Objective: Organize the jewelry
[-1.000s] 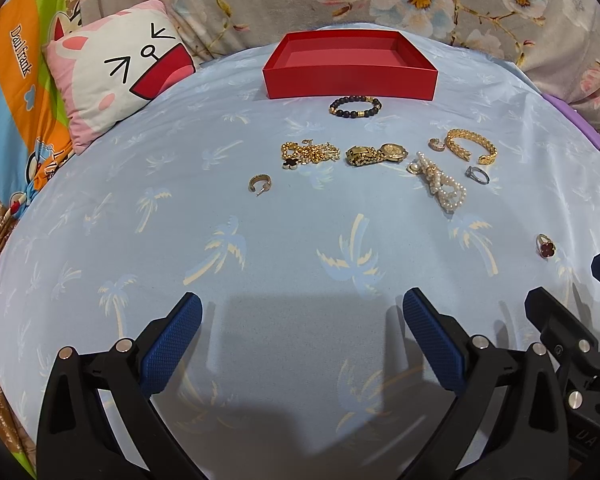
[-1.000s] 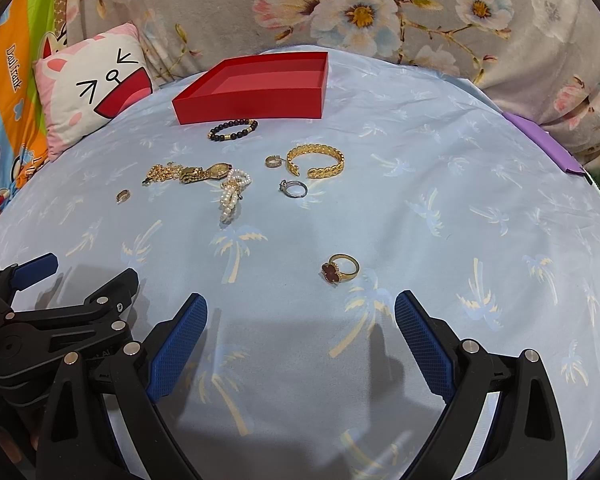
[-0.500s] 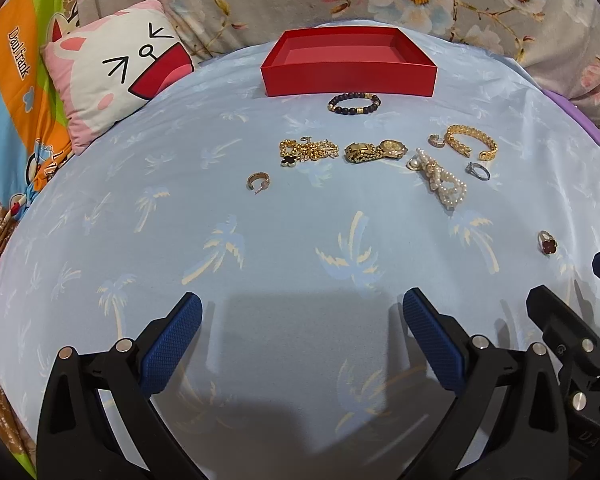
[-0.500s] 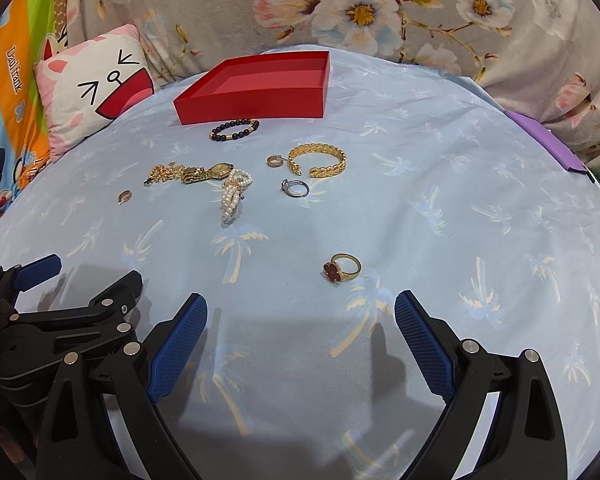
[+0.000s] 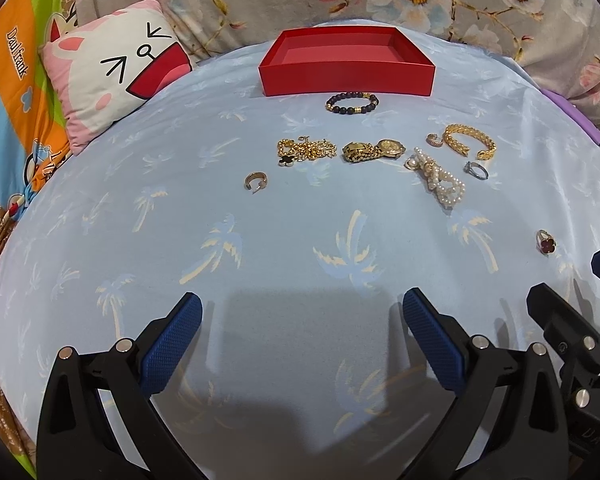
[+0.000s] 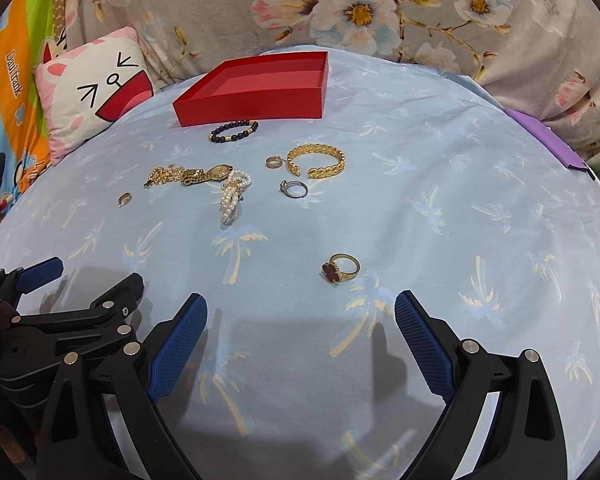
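An empty red tray (image 5: 348, 78) (image 6: 252, 106) stands at the far side of the blue palm-print cloth. In front of it lie a dark bead bracelet (image 5: 352, 103), a gold chain (image 5: 306, 151), a gold watch (image 5: 374, 150), a pearl strand (image 5: 440, 182), a gold cuff (image 5: 469, 142), a silver ring (image 5: 476, 170), a small hoop (image 5: 255, 181) and a red-stone gold ring (image 6: 340, 268). My left gripper (image 5: 300, 336) is open and empty, well short of the jewelry. My right gripper (image 6: 302, 332) is open and empty, just short of the red-stone ring.
A cat-face pillow (image 5: 116, 80) lies at the far left. A floral blanket (image 6: 380, 8) runs along the back. A purple item (image 6: 548, 140) sits at the far right edge. The left gripper's body shows at the lower left of the right wrist view (image 6: 60, 320).
Both grippers have drifted slightly; the scene has shifted a little in both views. No jewelry has moved, and both grippers stay open.
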The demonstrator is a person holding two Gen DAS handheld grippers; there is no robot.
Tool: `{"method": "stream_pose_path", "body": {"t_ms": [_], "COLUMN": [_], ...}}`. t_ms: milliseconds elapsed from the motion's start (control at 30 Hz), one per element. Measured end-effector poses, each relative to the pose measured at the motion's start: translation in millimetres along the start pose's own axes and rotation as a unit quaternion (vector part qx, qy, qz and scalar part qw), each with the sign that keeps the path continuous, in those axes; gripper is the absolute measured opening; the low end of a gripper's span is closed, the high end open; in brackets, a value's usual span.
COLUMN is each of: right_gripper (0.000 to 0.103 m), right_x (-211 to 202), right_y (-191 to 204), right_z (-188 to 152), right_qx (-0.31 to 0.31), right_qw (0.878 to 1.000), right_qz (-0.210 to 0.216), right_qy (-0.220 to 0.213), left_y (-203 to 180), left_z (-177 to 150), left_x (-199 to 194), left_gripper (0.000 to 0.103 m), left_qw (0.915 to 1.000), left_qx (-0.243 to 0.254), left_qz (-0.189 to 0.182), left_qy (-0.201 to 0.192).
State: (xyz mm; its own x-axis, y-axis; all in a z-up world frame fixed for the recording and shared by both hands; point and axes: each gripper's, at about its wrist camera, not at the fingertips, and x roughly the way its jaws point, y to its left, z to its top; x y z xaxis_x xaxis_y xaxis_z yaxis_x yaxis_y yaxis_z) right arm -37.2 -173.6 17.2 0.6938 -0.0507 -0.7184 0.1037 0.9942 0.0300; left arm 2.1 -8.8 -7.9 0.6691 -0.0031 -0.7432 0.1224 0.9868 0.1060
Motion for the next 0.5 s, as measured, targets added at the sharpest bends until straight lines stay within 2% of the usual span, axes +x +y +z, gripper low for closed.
{"method": "stream_pose_path", "body": {"t_ms": [267,500], "right_gripper": [0.091,0.073], "right_x": [-0.4,11.2], "right_y": [-15.4,-11.8], "right_z": [-0.3,7.3], "right_qx": [0.044,0.035], "right_qw": [0.999,0.999], "right_qz": [0.008,-0.007], "right_qy": [0.001,0.019], "left_y": [0.2,4.4], "left_z": [0.6,2.9], "left_x": [-5.0,-9.2], "left_gripper": [0.098,0.098], "left_qw": [1.0000,0.9993], "left_qx": [-0.003,-0.009], "left_qz": [0.000,-0.034], "left_qy": [-0.007,-0.014]}}
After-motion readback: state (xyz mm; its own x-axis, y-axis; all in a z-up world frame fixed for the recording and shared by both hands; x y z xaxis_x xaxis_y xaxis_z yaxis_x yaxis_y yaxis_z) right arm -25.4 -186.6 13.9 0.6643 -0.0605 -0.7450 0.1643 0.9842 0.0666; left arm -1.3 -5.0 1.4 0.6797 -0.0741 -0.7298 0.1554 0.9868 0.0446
